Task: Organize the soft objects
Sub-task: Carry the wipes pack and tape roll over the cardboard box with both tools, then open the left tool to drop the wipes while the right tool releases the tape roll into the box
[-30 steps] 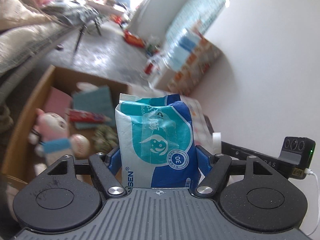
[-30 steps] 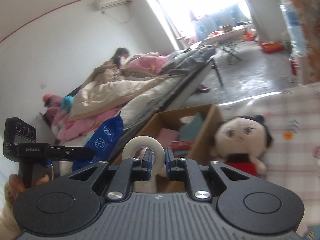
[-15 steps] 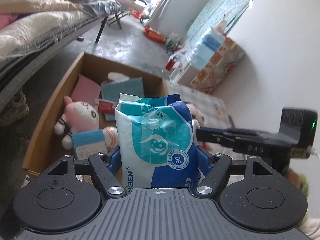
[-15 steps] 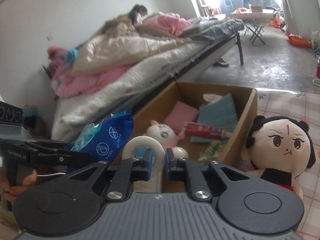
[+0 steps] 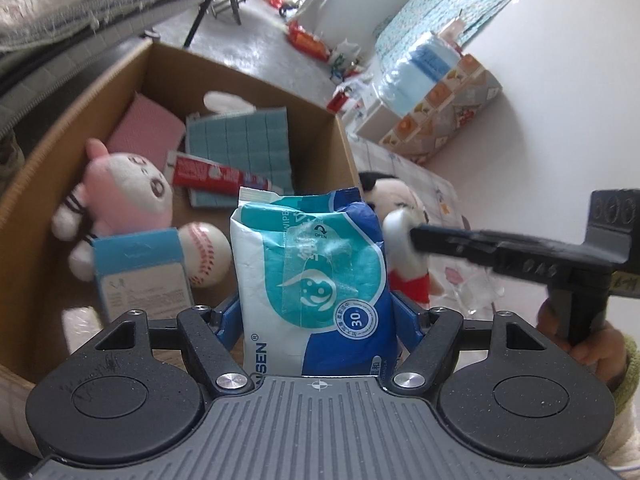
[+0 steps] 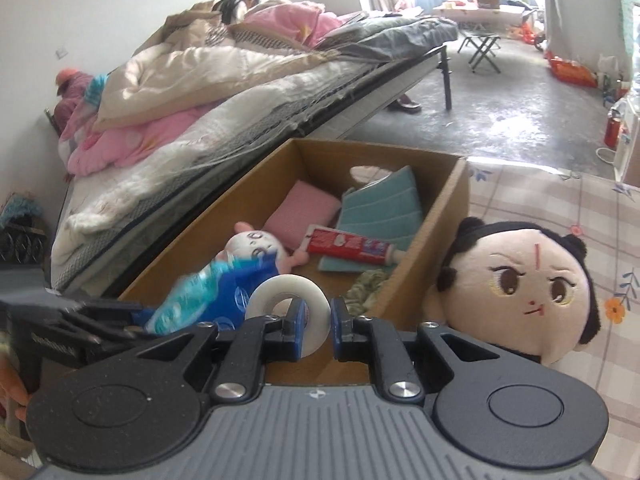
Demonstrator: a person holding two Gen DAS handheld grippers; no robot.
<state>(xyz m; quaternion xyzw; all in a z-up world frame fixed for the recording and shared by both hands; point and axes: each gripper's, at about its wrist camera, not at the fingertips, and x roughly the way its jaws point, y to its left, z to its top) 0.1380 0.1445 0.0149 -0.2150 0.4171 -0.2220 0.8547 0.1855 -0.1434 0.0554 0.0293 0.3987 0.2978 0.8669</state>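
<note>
Left wrist view: the left gripper (image 5: 318,312) clamps the wipes pack (image 5: 314,276) upright above the near edge of the cardboard box (image 5: 336,148).

Right wrist view: the right gripper (image 6: 314,330) pinches a tape roll (image 6: 288,310) near the box; both loads arriving together could collide or spill outside.

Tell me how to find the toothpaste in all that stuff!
Look for the open cardboard box beside the bed. Inside it, toward the far end, a teal quilted cloth lies next to a pink pad. The toothpaste lies flat across the near edge of that cloth: the only red tube in the box, with a white cap end, while its neighbours are soft toys and cloths.
</note>
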